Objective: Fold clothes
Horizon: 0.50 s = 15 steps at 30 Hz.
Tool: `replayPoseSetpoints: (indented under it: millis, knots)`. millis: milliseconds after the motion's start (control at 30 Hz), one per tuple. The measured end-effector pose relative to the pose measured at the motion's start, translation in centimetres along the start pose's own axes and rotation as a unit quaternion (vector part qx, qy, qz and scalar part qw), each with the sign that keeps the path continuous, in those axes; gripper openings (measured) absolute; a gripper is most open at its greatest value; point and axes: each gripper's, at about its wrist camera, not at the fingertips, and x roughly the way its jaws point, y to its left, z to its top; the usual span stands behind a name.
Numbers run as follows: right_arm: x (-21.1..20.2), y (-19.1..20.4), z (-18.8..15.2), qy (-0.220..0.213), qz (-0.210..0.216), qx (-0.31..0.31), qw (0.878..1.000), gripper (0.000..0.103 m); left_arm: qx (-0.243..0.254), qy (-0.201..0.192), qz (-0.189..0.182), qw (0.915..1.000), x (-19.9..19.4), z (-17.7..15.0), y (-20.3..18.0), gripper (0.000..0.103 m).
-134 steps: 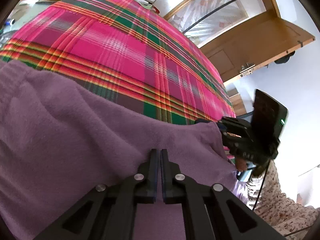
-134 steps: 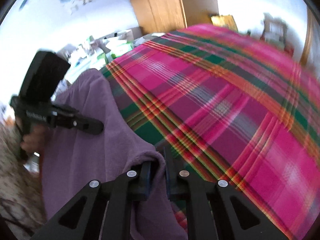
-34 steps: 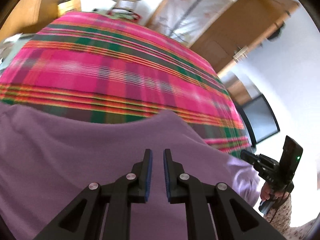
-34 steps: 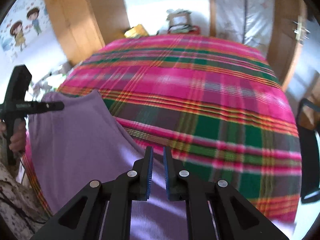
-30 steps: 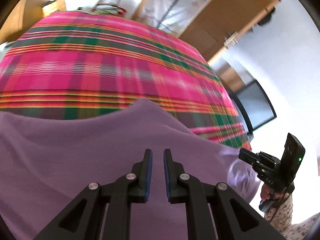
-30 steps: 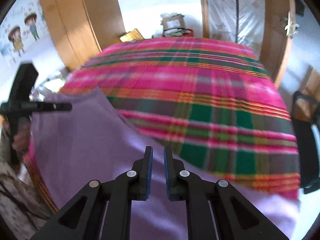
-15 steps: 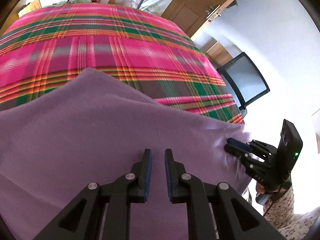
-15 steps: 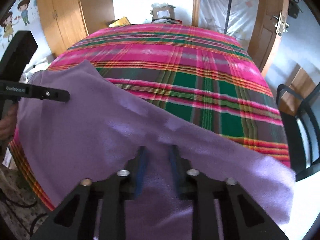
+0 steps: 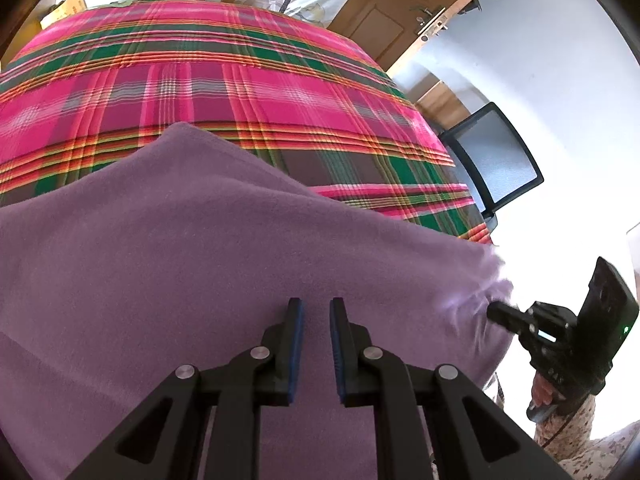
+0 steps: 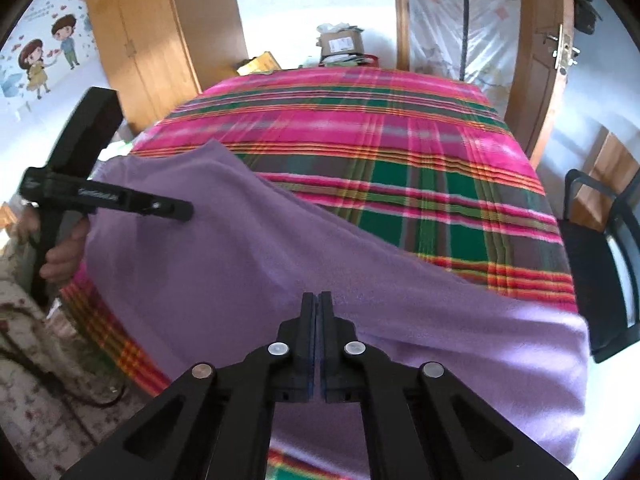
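A purple fleece cloth (image 9: 200, 260) lies spread over the near end of a bed with a pink and green plaid cover (image 9: 240, 80). My left gripper (image 9: 316, 308) hovers over the cloth's middle, its jaws a narrow gap apart with nothing between them. In the right wrist view the left gripper (image 10: 188, 213) reaches in over the left part of the cloth (image 10: 240, 280). My right gripper (image 10: 318, 298) is shut, its tips down on the cloth near the right edge. The left wrist view shows the fabric puckering around the right gripper (image 9: 494, 311).
A black mesh chair (image 10: 600, 260) stands by the bed's right side. A wooden wardrobe (image 10: 160, 40) and boxes (image 10: 340, 44) are beyond the far end, and a wooden door (image 9: 400, 12) at the back right. A person's hand (image 10: 60, 256) holds the left gripper's handle.
The right gripper came down onto the cloth near its right edge and its jaws closed. The left gripper swung across the cloth, its jaws staying slightly apart.
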Motion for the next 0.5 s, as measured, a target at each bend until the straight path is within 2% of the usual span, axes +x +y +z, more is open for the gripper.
replayPoseSetpoints:
  millis: [33,167,233,300,400,433,467,500]
  knots:
    - [0.0,0.1,-0.2,0.002,0.006,0.002,1.0,0.0,-0.001,0.0,0.0,1.0,0.0,0.0,0.0,0.014]
    - [1.0,-0.1,-0.7,0.019,-0.014,0.002,1.0,0.0,-0.001,0.004,0.001,1.0,0.4,-0.1,-0.1,0.014]
    - [0.8,-0.6,-0.4,0.011,-0.028,0.004,1.0,0.003,0.001,0.005,-0.001,1.0,0.4,-0.1,-0.3,0.014]
    - [0.5,-0.8,0.1,-0.001,-0.016,0.01,1.0,0.003,0.004,0.006,-0.004,1.0,0.4,-0.2,-0.5,0.014]
    - [0.5,-0.4,0.4,-0.008,-0.006,0.004,1.0,0.012,0.009,0.01,-0.006,0.9999,0.6,-0.2,-0.7,0.014]
    - [0.7,-0.2,0.2,-0.001,-0.004,-0.001,1.0,0.021,0.011,0.011,-0.006,0.9999,0.7,-0.3,-0.8,0.014]
    - [1.1,0.0,-0.2,0.008,-0.006,-0.005,1.0,0.026,0.012,0.012,-0.006,0.9998,0.8,-0.3,-0.9,0.015]
    - [1.4,0.2,-0.4,0.017,-0.012,-0.009,1.0,0.026,0.012,0.012,-0.006,0.9998,0.8,-0.3,-0.9,0.015]
